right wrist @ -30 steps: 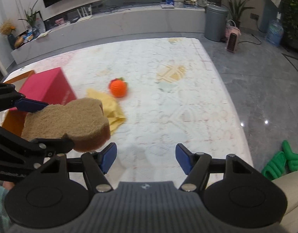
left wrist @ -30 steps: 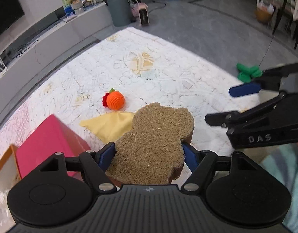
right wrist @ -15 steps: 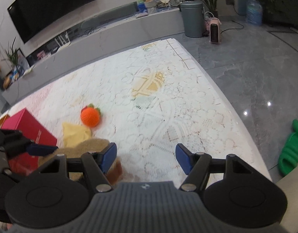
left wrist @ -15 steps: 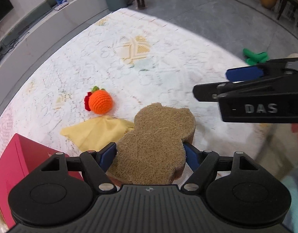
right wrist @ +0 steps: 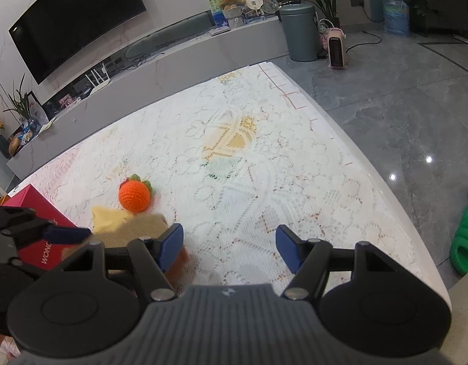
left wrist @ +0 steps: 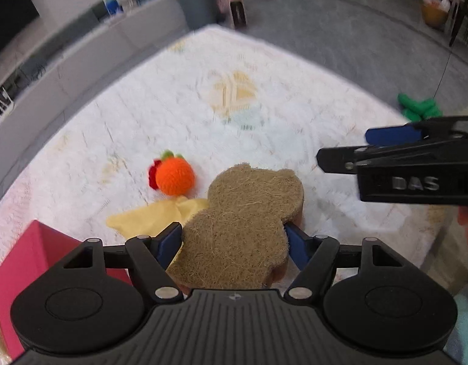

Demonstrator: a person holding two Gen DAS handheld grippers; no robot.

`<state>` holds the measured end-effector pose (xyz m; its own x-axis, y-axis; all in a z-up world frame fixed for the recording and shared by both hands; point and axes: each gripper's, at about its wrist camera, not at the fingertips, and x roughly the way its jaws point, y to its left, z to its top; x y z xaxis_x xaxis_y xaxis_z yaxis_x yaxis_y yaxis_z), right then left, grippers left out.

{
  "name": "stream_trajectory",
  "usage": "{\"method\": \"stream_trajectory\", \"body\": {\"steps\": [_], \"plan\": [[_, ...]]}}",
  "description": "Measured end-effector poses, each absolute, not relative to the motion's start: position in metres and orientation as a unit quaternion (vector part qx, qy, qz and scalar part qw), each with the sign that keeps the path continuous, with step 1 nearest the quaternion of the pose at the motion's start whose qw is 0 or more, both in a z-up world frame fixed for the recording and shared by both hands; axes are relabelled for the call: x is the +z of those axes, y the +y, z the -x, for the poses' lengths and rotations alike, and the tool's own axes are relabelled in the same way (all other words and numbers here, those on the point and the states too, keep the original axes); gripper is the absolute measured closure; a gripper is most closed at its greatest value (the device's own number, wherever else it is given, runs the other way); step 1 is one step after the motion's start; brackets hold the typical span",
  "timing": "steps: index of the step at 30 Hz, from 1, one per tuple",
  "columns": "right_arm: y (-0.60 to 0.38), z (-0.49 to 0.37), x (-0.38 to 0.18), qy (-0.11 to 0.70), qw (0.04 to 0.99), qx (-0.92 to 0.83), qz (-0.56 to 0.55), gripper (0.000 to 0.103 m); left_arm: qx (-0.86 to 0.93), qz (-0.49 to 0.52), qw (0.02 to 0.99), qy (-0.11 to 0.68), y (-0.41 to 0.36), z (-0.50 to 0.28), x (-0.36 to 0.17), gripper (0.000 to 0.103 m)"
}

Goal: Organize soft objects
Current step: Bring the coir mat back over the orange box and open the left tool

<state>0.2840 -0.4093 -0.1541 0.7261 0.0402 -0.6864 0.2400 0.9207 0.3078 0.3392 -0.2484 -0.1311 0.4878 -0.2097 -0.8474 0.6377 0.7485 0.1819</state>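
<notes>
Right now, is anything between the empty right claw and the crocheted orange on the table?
Nothing visible blocks it. The right claw is open, with bare lace tablecloth ahead; the crocheted orange sits ahead-left, touching the yellow cloth.

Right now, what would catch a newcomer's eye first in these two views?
The brown bear-shaped scrubbing sponge fills the foreground, clamped between the blue pads of the left tongs. Just beyond it on the white lace tablecloth, a bright orange crocheted fruit lies by a yellow cloth, with a red box at the left. The right tongs are open and empty.

Black left gripper (left wrist: 234,240), blue pads (left wrist: 170,240), "DAS" lettering
</notes>
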Motion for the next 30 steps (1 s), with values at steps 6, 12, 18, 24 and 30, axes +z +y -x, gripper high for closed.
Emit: {"method": "stream_trajectory", "body": {"steps": [6,12,18,24,30], "plan": [[-0.407,-0.279,-0.149,0.363,0.911,-0.053,-0.188,0.036,-0.257,-0.226,0.858,0.383,-0.215,-0.309,-0.089,0.020],[-0.375,-0.276,-0.128,0.358,0.922,-0.018,-0.148,0.036,-0.204,-0.198,0.887,0.364,-0.148,-0.305,-0.050,0.020],[-0.329,-0.276,-0.105,0.347,0.931,0.035,-0.112,0.035,-0.114,-0.172,0.908,0.365,-0.073,-0.315,-0.037,0.020],[-0.296,-0.279,-0.101,0.353,0.930,0.061,-0.081,0.035,-0.022,-0.114,0.916,0.384,-0.012,-0.331,-0.042,0.019],[-0.280,-0.279,-0.099,0.360,0.929,0.067,-0.064,0.035,0.023,-0.086,0.908,0.410,0.017,-0.338,-0.056,0.014]]}}
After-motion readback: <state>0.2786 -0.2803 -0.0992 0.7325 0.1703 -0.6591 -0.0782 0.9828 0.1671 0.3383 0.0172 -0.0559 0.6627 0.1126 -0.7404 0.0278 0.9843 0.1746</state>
